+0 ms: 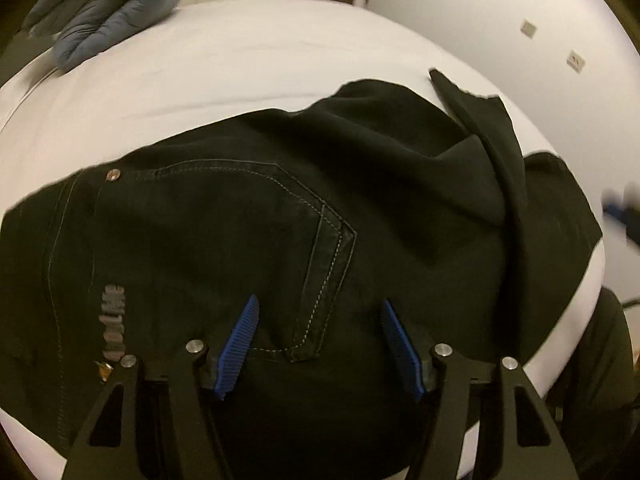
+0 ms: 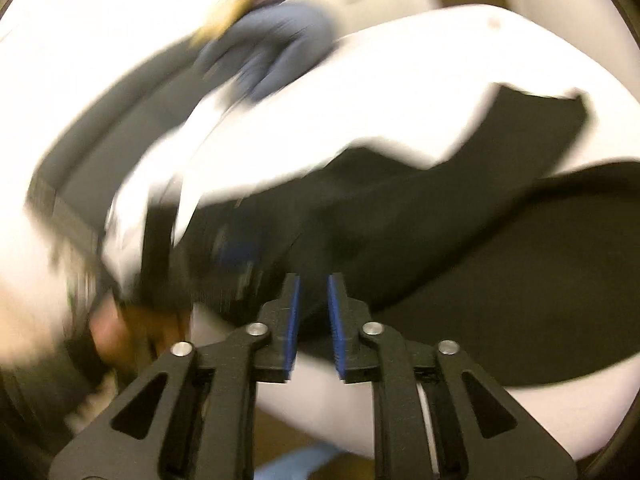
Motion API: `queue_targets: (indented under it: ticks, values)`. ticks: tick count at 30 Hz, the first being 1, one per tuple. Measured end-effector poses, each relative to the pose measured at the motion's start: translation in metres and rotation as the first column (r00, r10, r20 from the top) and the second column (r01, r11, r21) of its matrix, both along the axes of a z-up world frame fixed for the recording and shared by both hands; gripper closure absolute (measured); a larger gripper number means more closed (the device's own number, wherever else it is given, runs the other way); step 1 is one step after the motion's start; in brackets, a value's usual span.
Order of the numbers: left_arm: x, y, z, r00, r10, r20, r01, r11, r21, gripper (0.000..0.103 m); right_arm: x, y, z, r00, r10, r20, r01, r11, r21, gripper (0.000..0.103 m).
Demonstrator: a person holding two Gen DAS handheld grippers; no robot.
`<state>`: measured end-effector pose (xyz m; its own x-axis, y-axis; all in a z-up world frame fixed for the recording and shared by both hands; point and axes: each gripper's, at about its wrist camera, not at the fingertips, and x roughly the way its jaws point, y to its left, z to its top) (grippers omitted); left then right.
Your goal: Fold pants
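A white bed (image 1: 240, 64) fills both views, with a blue duvet (image 1: 108, 4) bunched at upper left. The black pants (image 1: 280, 220) lie across the middle of the left wrist frame, seat pocket up, one leg (image 1: 480, 128) thrown over at upper right, so a fold looks started. Your left gripper (image 1: 318, 344) hangs released above the pocket, nothing between its pads. Your right gripper (image 2: 312, 320), at lower centre of its blurred view, stands slightly parted and empty over the pants' edge.
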<state>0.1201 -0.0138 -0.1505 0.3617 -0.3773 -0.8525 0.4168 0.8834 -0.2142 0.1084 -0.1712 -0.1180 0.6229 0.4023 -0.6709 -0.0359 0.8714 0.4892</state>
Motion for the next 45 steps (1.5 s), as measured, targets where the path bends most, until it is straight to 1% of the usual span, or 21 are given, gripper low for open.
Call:
queue_targets:
  ticks: [1, 2, 3, 5, 6, 7, 10, 13, 16, 19, 22, 27, 29, 31, 33, 34, 35, 37, 41, 43, 45]
  values:
    - [-0.001, 0.001, 0.000, 1.000, 0.013, -0.004, -0.013, 1.000, -0.008, 0.038, 0.009, -0.023, 0.005, 0.998, -0.062, 0.002, 0.062, 0.997, 0.037, 0.055]
    - [-0.001, 0.002, -0.001, 1.000, 0.028, -0.014, -0.029, 0.999, -0.020, 0.038, 0.019, -0.047, 0.012, 0.990, -0.139, 0.009, 0.138, 0.987, 0.079, 0.032]
    - [0.000, 0.004, 0.000, 0.999, 0.040, -0.023, -0.041, 0.999, -0.035, 0.038, 0.029, -0.073, 0.019, 0.971, -0.238, 0.031, 0.233, 0.964, 0.128, 0.025]
    - [0.004, 0.009, -0.001, 0.997, 0.060, -0.039, -0.062, 0.995, -0.073, 0.039, 0.054, -0.106, 0.028, 0.934, -0.356, 0.032, 0.346, 0.923, 0.166, 0.019]
    - [0.004, 0.010, -0.001, 0.997, 0.066, -0.044, -0.069, 0.994, -0.086, 0.039, 0.071, -0.118, 0.031, 0.924, -0.383, 0.011, 0.379, 0.916, 0.130, 0.018]
    - [0.004, 0.011, 0.000, 0.997, 0.069, -0.047, -0.073, 0.993, -0.094, 0.039, 0.100, -0.126, 0.032, 0.917, -0.396, -0.040, 0.397, 0.918, 0.012, 0.018]
    - [0.004, 0.010, 0.002, 0.997, 0.066, -0.042, -0.070, 0.994, -0.089, 0.039, 0.165, -0.140, 0.024, 0.912, -0.378, -0.162, 0.341, 0.915, -0.215, 0.019]
    - [0.002, 0.008, 0.001, 0.997, 0.071, -0.034, -0.073, 0.995, -0.073, 0.039, 0.235, -0.148, 0.010, 0.889, -0.390, -0.240, 0.297, 0.890, -0.346, 0.019]
    - [0.001, 0.006, 0.000, 0.997, 0.077, -0.025, -0.079, 0.995, -0.069, 0.039, 0.287, -0.148, -0.012, 0.867, -0.391, -0.310, 0.248, 0.877, -0.412, 0.019]
    - [0.000, 0.006, 0.000, 0.997, 0.078, -0.020, -0.080, 0.994, -0.073, 0.039, 0.312, -0.144, -0.034, 0.844, -0.400, -0.356, 0.211, 0.859, -0.466, 0.019]
    - [0.000, 0.006, 0.000, 0.997, 0.081, -0.022, -0.082, 0.994, -0.078, 0.039, 0.324, -0.140, -0.065, 0.792, -0.463, -0.399, 0.208, 0.818, -0.537, 0.019]
    - [0.000, 0.009, 0.002, 0.996, 0.089, -0.019, -0.090, 0.992, -0.083, 0.039, 0.345, -0.145, -0.099, 0.729, -0.490, -0.479, 0.174, 0.809, -0.562, 0.020]
    - [0.000, 0.009, 0.002, 0.996, 0.091, -0.019, -0.092, 0.992, -0.087, 0.039, 0.347, -0.152, -0.107, 0.718, -0.502, -0.482, 0.194, 0.810, -0.554, 0.020]
    - [0.000, 0.010, 0.002, 0.996, 0.092, -0.019, -0.094, 0.992, -0.087, 0.039, 0.347, -0.159, -0.109, 0.720, -0.510, -0.470, 0.229, 0.814, -0.533, 0.026]
    - [0.000, 0.011, 0.002, 0.996, 0.090, -0.018, -0.092, 0.992, -0.083, 0.039, 0.352, -0.159, -0.107, 0.754, -0.471, -0.458, 0.211, 0.833, -0.511, 0.060]
    - [0.000, 0.011, 0.002, 0.996, 0.090, -0.019, -0.091, 0.992, -0.082, 0.039, 0.352, -0.160, -0.105, 0.765, -0.461, -0.449, 0.200, 0.834, -0.514, 0.072]
    - [0.000, 0.011, 0.002, 0.996, 0.090, -0.019, -0.092, 0.993, -0.080, 0.039, 0.353, -0.161, -0.102, 0.776, -0.447, -0.445, 0.191, 0.839, -0.509, 0.093]
    - [0.000, 0.010, 0.002, 0.995, 0.093, -0.022, -0.094, 0.993, -0.077, 0.039, 0.351, -0.169, -0.094, 0.792, -0.428, -0.436, 0.208, 0.860, -0.466, 0.098]
    - [0.000, 0.007, 0.003, 0.995, 0.098, -0.026, -0.099, 0.993, -0.066, 0.039, 0.322, -0.195, -0.049, 0.854, -0.426, -0.299, 0.310, 0.877, -0.366, 0.101]
    - [0.000, 0.006, 0.003, 0.995, 0.099, -0.029, -0.100, 0.993, -0.064, 0.039, 0.283, -0.218, -0.016, 0.872, -0.446, -0.202, 0.394, 0.884, -0.251, 0.101]
    - [0.000, 0.006, 0.004, 0.994, 0.104, -0.035, -0.106, 0.992, -0.066, 0.039, 0.235, -0.240, 0.009, 0.870, -0.482, -0.107, 0.466, 0.873, -0.145, 0.101]
